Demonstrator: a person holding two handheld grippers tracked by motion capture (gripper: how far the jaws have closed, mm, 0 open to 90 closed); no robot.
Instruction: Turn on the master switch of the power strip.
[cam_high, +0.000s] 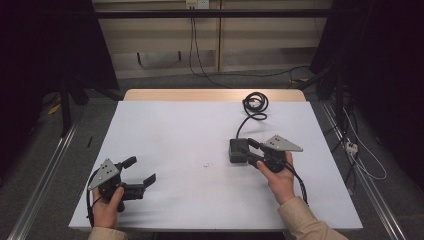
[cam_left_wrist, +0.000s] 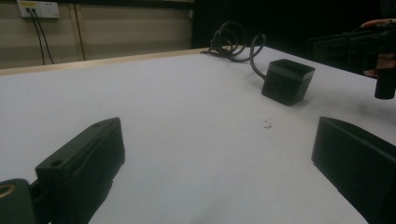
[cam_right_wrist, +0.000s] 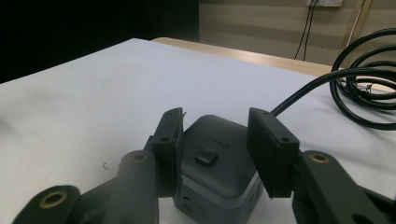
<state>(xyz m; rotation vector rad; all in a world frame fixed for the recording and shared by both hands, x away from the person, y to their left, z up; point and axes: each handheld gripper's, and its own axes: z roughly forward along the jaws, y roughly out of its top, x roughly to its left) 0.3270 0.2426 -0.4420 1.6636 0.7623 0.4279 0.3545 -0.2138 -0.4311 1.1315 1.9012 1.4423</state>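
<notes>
Right gripper (cam_right_wrist: 215, 140) jaws astride power cube (cam_right_wrist: 215, 163) — top button visible here; left gripper (cam_high: 135, 175) wide, empty.

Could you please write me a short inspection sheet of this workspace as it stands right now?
Surface: white table top, flat, with a tiny dark speck near the middle.
Job's things: dark grey cube-shaped power block on the right half, a button on its top face.
Clutter: nothing seen.
Grippers: right gripper has a jaw on each side of the block, whether they clamp it cannot be told; left gripper open, holding nothing, low over the table's near left.
Cables: the block's black cord runs to a loose coil at the far edge.
Surroundings: wall socket with plugged leads behind the table; dark curtains at both sides.
</notes>
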